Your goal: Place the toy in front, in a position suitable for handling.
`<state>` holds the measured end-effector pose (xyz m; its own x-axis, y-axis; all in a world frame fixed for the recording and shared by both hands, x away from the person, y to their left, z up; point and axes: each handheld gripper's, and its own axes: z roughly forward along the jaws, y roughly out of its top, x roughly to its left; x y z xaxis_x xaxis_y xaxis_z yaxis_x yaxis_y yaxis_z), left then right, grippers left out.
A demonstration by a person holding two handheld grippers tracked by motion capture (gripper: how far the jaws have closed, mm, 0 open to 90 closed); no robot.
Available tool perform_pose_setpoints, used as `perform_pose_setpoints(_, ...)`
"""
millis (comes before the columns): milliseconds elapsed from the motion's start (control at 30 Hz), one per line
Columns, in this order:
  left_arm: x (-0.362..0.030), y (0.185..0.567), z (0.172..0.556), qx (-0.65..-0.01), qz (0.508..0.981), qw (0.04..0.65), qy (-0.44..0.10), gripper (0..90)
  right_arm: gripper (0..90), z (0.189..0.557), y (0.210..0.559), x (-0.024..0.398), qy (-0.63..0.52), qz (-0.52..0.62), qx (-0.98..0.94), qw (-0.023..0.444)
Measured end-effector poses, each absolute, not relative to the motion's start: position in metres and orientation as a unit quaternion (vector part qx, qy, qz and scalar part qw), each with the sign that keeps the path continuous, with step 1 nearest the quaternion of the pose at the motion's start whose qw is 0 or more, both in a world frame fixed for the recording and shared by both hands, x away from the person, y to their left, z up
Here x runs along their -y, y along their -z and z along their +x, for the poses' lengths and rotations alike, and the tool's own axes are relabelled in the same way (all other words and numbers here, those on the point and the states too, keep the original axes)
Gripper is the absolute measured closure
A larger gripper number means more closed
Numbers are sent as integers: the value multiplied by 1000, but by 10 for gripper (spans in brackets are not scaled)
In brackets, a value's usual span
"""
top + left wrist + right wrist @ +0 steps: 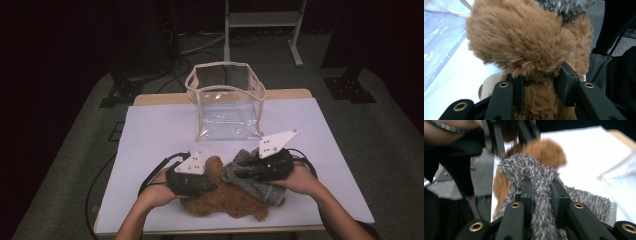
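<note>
A brown plush toy lies near the front edge of the table. A grey fuzzy knitted piece is draped over its right side. My left gripper comes in from the left and is shut on the plush toy's fur, its jaws pinching a narrow part under a rounded lump. My right gripper reaches in from the right, a little raised. It is shut on a bunched fold of the grey knit, which bulges up between its jaws. The brown plush lies just beyond.
A clear plastic bag with beige trim stands open at the back middle of the white mat. The mat covers a wooden table. A white metal frame stands on the floor beyond. Cables trail from both grippers.
</note>
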<state>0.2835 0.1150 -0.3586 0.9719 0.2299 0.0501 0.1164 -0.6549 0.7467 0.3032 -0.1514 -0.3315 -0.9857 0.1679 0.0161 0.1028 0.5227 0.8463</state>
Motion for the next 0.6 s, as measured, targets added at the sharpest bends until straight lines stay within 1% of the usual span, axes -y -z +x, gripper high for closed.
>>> perform_pose_setpoints(133, -115, 359, 283, -93, 908, 403, -70, 622, 742, 307, 324, 133, -494, 70, -866, 30)
perform_pose_setpoints(233, -115, 360, 283, -91, 909, 401, -69, 622, 743, 309, 330, 127, -481, 74, -874, 17)
perform_pose_setpoints(400, -115, 361, 284, -93, 908, 401, -70, 617, 742, 309, 344, 134, -453, 76, -888, -4)
perform_pose_setpoints(500, -113, 360, 284, -91, 910, 399, -72, 615, 741, 306, 349, 139, -432, 78, -898, -2)
perform_pose_setpoints(600, -112, 359, 284, -92, 911, 395, -74, 609, 741, 307, 340, 140, -443, 76, -893, 10)
